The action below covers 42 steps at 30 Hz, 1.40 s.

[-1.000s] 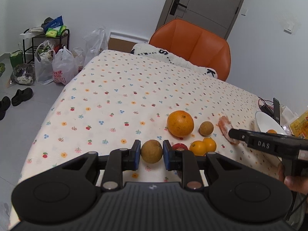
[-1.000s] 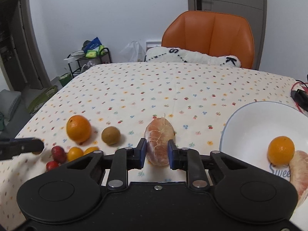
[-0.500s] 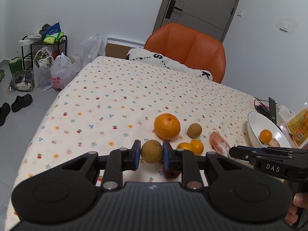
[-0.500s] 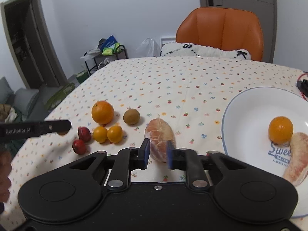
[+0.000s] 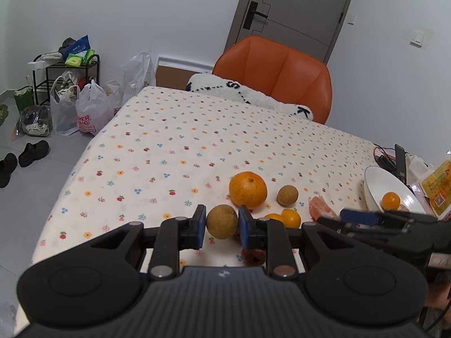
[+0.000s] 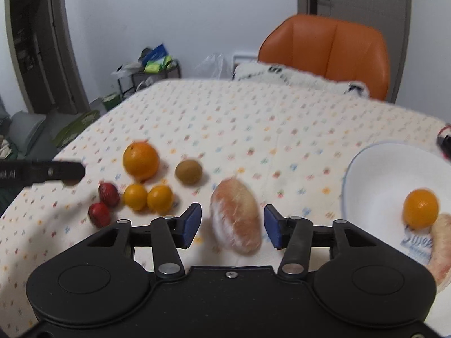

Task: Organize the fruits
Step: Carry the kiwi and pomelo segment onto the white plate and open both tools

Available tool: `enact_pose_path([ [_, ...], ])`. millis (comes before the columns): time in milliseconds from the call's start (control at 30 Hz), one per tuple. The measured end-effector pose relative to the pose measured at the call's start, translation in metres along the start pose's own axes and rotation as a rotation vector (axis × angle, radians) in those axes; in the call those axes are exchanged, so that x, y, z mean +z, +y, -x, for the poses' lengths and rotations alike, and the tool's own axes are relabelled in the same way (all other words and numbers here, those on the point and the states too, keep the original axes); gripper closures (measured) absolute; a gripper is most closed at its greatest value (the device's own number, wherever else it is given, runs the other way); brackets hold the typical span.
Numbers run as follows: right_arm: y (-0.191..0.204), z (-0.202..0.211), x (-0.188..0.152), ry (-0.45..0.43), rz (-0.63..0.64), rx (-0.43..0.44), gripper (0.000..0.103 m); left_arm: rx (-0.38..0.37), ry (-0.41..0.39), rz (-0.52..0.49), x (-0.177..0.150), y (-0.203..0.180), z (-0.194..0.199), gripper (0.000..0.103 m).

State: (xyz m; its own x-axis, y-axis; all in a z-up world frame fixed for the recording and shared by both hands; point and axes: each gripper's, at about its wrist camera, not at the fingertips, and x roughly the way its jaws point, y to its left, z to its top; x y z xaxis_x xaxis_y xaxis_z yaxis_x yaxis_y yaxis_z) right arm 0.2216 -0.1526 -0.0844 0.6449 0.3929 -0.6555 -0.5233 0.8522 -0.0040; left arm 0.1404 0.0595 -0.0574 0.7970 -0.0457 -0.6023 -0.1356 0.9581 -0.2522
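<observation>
My left gripper is shut on a round brown fruit, held above the flowered tablecloth. Beyond it lie a large orange, a second brown fruit, two small oranges and a red fruit. My right gripper is open, with a peeled pomelo segment lying loose between its spread fingers. To the right, a white plate holds a small orange and another segment. The right wrist view is blurred.
An orange chair and a fluffy cushion stand at the table's far edge. Cables, a phone and a yellow packet sit behind the plate. Bags, a rack and shoes are on the floor left of the table.
My right gripper has opened and let go of the pomelo segment it held. The left gripper keeps the brown fruit and has risen slightly.
</observation>
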Motion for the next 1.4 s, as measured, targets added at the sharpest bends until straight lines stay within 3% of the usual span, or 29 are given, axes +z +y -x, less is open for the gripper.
enact_pose_path([
  [67, 0.004, 0.003, -0.003, -0.005, 0.039, -0.027, 0.069, -0.006, -0.002, -0.001, -0.001, -0.003, 0.001, 0.080],
  [167, -0.001, 0.010, -0.003, -0.008, 0.011, 0.032, 0.070, -0.014, 0.000, -0.008, -0.004, -0.008, 0.003, 0.080],
  [700, -0.032, 0.063, -0.002, -0.127, -0.067, -0.006, 0.070, -0.080, -0.031, -0.060, 0.002, -0.053, 0.007, 0.080],
  [1400, -0.102, 0.099, -0.022, -0.180, -0.201, -0.168, 0.070, -0.216, -0.010, -0.207, 0.013, -0.141, -0.024, 0.080],
])
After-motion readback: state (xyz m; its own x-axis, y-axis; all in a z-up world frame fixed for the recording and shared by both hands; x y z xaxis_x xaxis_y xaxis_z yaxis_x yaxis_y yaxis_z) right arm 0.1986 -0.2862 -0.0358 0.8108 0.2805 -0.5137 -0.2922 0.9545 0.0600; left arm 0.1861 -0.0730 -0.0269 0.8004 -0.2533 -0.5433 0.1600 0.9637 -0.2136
